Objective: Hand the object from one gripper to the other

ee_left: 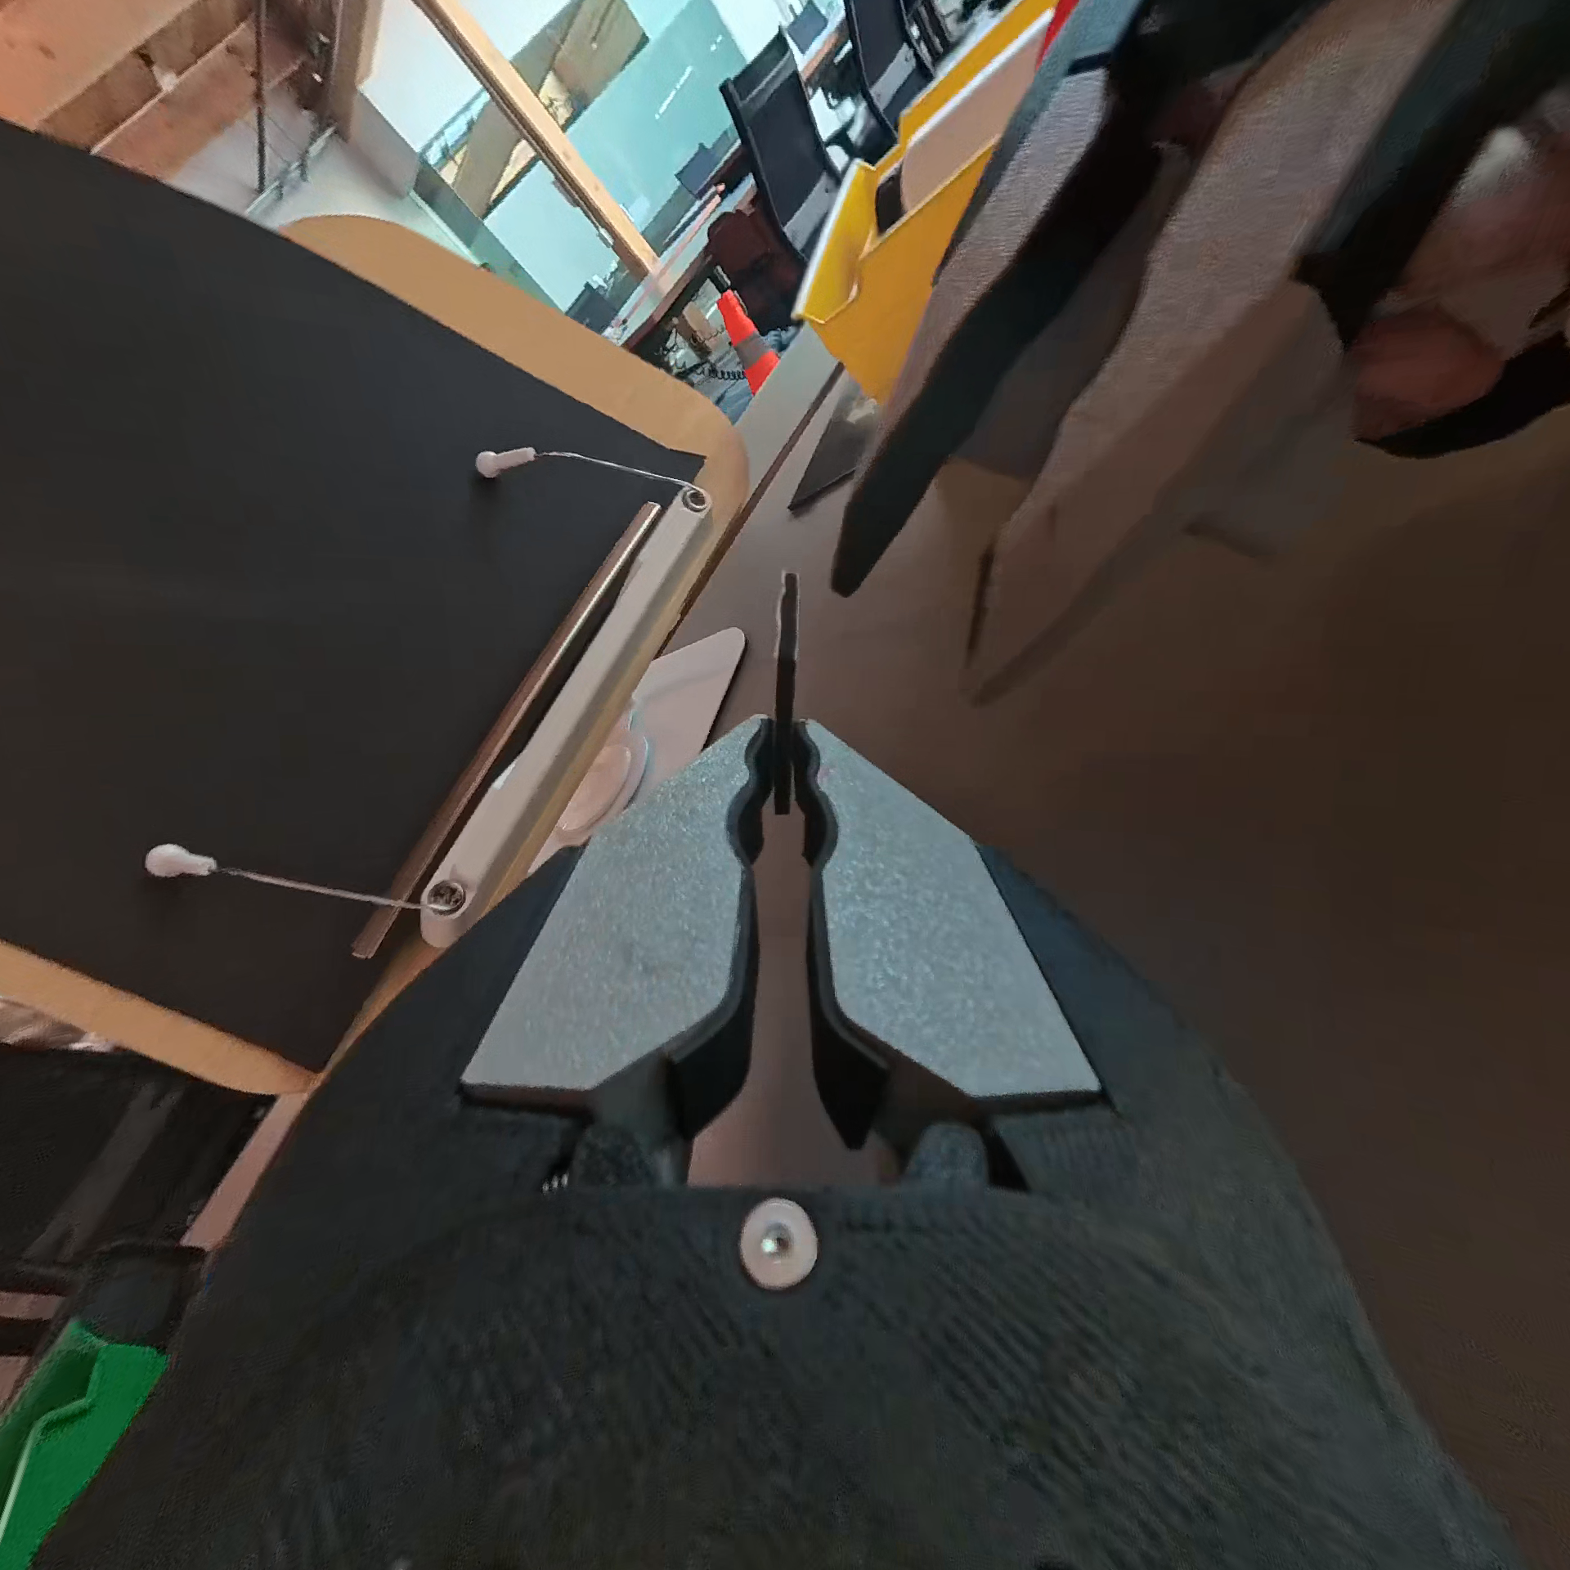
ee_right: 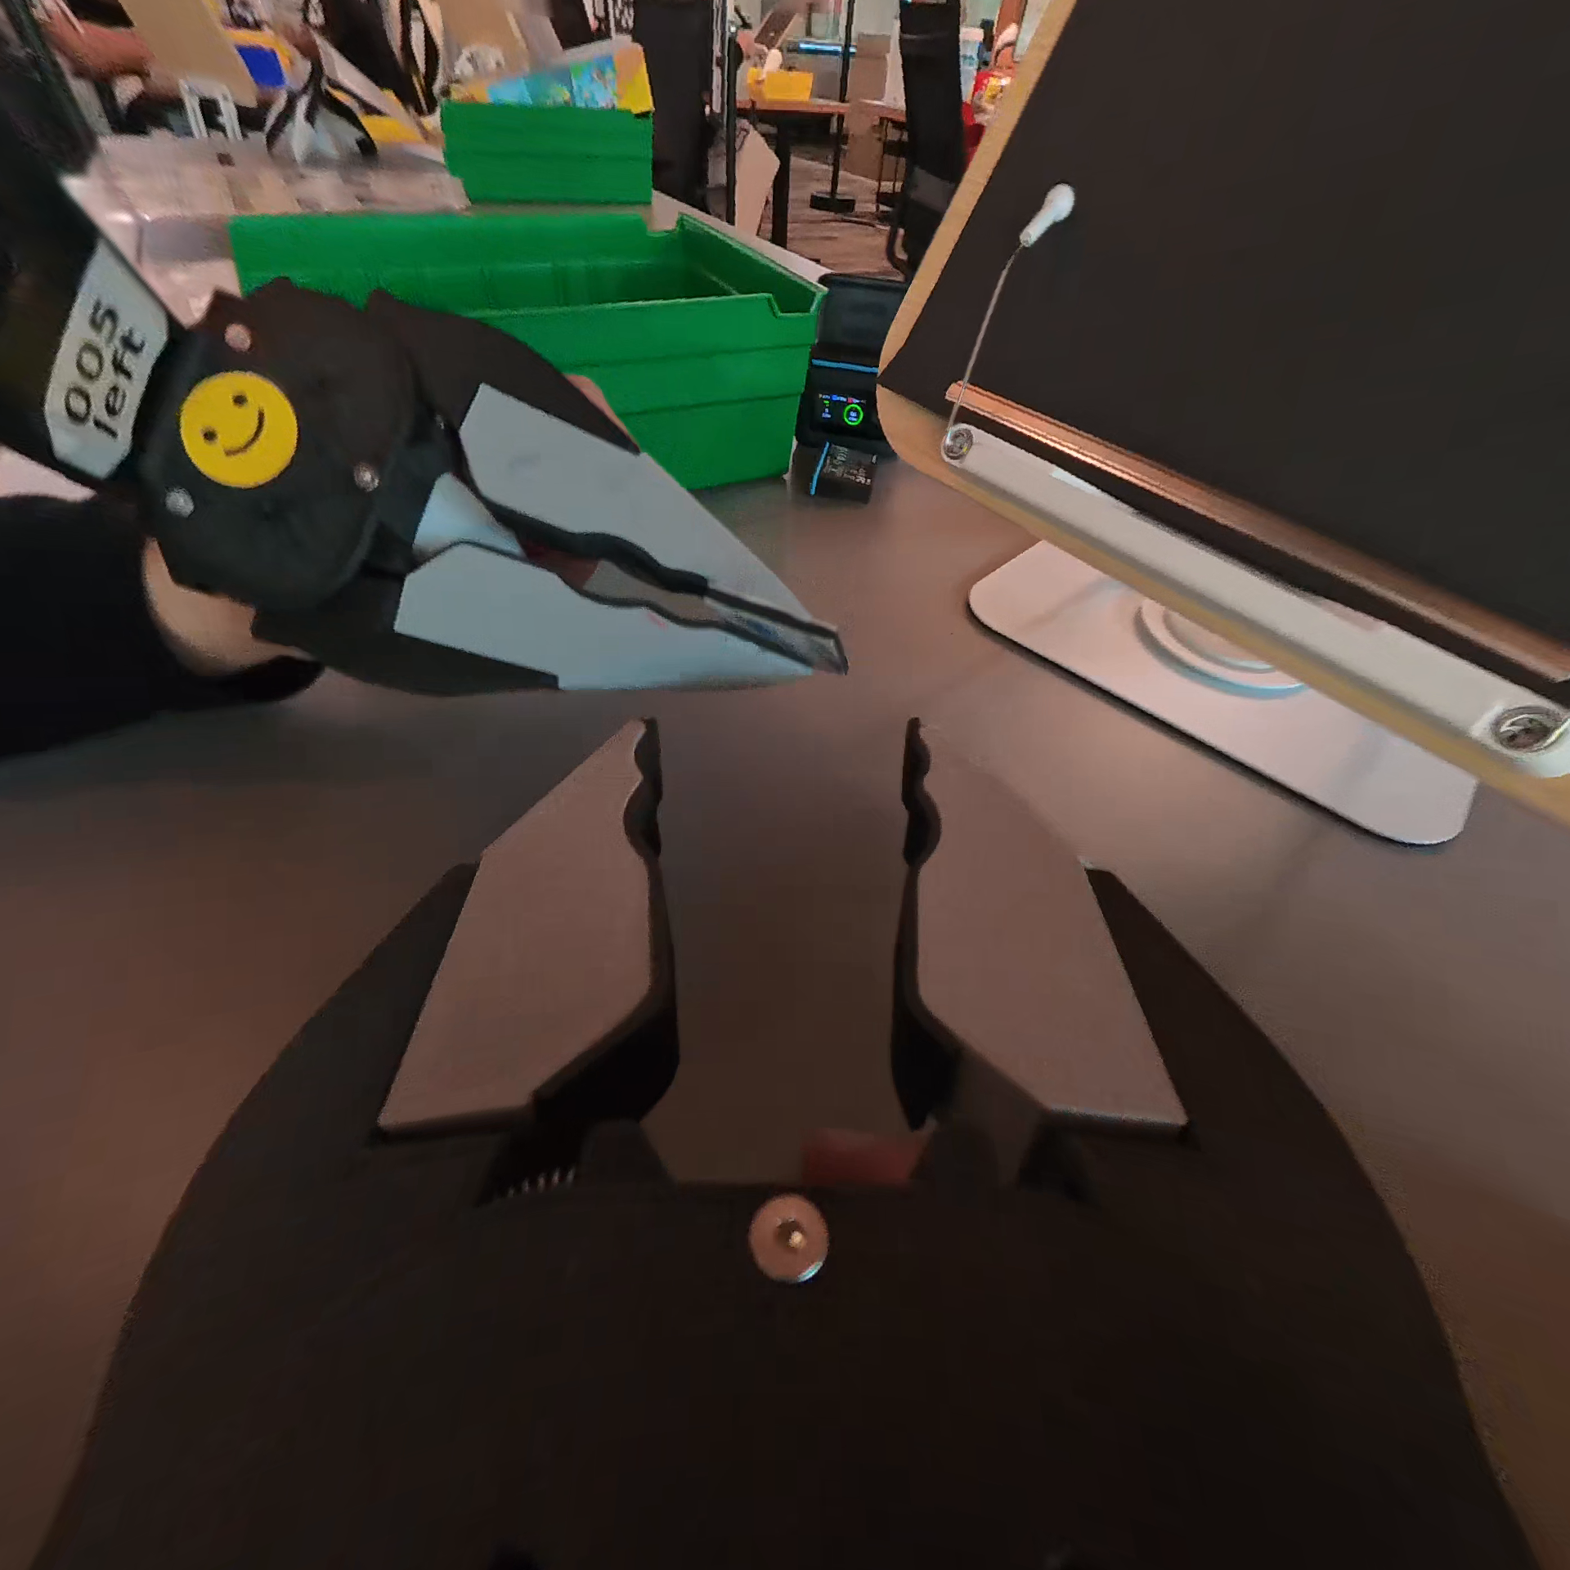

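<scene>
In the left wrist view the left claw [ee_left: 786, 748] is pressed together on a thin, flat, black strip-like object [ee_left: 787, 671], seen edge-on at the centre of the frame. Only its lower end is pinched between the tips; the rest sticks out forward, free, above the dark brown tabletop [ee_left: 1274, 934]. In the right wrist view the same object [ee_right: 816, 647] shows as a dark sliver at the very tip of the left claw [ee_right: 828, 658], left of centre, just above and ahead of the right claw [ee_right: 782, 748], whose jaws are spread wide with nothing between them.

The object looks very light and thin, probably stiff enough to hold its line, since it stands out straight with no droop. What it is made of I cannot tell. Being so narrow, it offers little to grip and could twist or slip if caught by its edge. The sensible place to take hold is the free end beyond the left tips, with the right pads closing on its two flat faces, clear of the other claw.

A black panel on a white stand [ee_right: 1232, 680] sits at the right of that frame, and a green plastic bin [ee_right: 595, 323] at the upper left.
</scene>
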`<state>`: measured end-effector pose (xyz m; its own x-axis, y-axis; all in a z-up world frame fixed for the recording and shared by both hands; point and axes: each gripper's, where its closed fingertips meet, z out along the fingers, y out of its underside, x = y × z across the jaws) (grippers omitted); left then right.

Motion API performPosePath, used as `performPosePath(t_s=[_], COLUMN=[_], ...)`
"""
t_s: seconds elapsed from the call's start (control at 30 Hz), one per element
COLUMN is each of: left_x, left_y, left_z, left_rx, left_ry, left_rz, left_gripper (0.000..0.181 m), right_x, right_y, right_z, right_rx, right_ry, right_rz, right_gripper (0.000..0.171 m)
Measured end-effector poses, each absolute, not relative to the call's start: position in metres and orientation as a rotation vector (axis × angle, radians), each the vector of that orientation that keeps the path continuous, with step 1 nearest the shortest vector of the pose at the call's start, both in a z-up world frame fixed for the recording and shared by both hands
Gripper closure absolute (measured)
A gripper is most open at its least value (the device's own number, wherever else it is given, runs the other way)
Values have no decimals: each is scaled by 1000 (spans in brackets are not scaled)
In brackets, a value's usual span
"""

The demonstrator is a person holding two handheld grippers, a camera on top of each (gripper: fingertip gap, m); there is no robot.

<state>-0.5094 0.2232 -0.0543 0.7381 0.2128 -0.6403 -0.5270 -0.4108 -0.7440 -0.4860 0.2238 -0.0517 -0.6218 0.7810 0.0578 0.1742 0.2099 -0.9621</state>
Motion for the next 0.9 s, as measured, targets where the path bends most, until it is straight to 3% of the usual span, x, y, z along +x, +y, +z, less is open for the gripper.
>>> performPosePath(t_s=[0.2, 0.33, 0.63, 0.7, 0.73, 0.9], left_x=[-495, -489, -488, -488, -487, -486], left_y=[232, 235, 231, 230, 230, 230], left_z=[-67, -72, -55, -51, -49, -50], left_rx=[-1857, -1862, -1790, -1775, -1762, -1771], left_ry=[397, 456, 437, 429, 431, 436], left_rz=[915, 941, 946, 960, 963, 942], left_gripper=[181, 181, 181, 181, 181, 181], right_x=[-485, -484, -486, -489, -492, -489], right_y=[216, 216, 241, 251, 257, 249], right_z=[-51, -60, -46, -48, -51, -46], right_rx=[-968, -1053, -1146, -1165, -1175, -1077], right_ry=[-1939, -1994, -1902, -1872, -1865, -1895], right_rz=[1561, 1623, 1704, 1647, 1595, 1575], right_gripper=[120, 137, 140, 165, 169, 141])
